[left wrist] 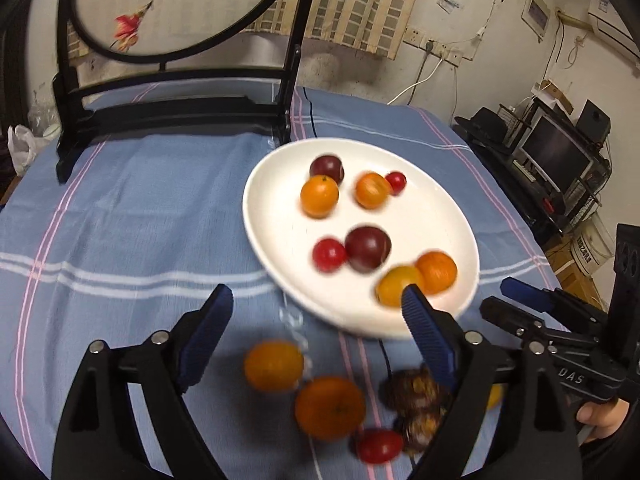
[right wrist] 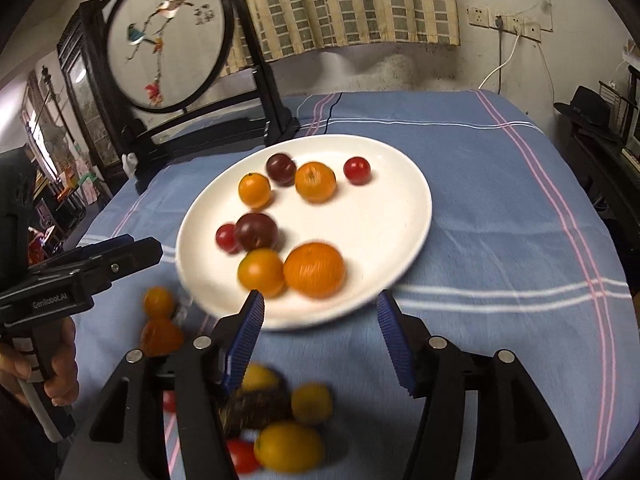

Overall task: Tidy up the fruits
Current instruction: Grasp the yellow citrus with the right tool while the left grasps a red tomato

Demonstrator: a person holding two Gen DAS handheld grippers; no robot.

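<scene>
A white plate [left wrist: 280,216] on the blue cloth holds several fruits: oranges, dark plums [left wrist: 367,249] and red cherry tomatoes; it also shows in the right wrist view [right wrist: 384,224]. Loose fruit lies on the cloth in front of the plate: an orange [left wrist: 330,407], a kumquat [left wrist: 274,365], a red tomato [left wrist: 378,445] and a dark brown fruit [left wrist: 416,394]. My left gripper [left wrist: 316,316] is open and empty above them. My right gripper [right wrist: 320,320] is open and empty at the plate's near rim, over a yellow fruit [right wrist: 288,446] and a brown fruit [right wrist: 256,404].
A black wooden stand with a round embroidered screen [right wrist: 168,36] stands at the back left of the table. The blue striped cloth [right wrist: 500,208] covers the table. Shelves with a monitor [left wrist: 556,156] stand to the right, off the table.
</scene>
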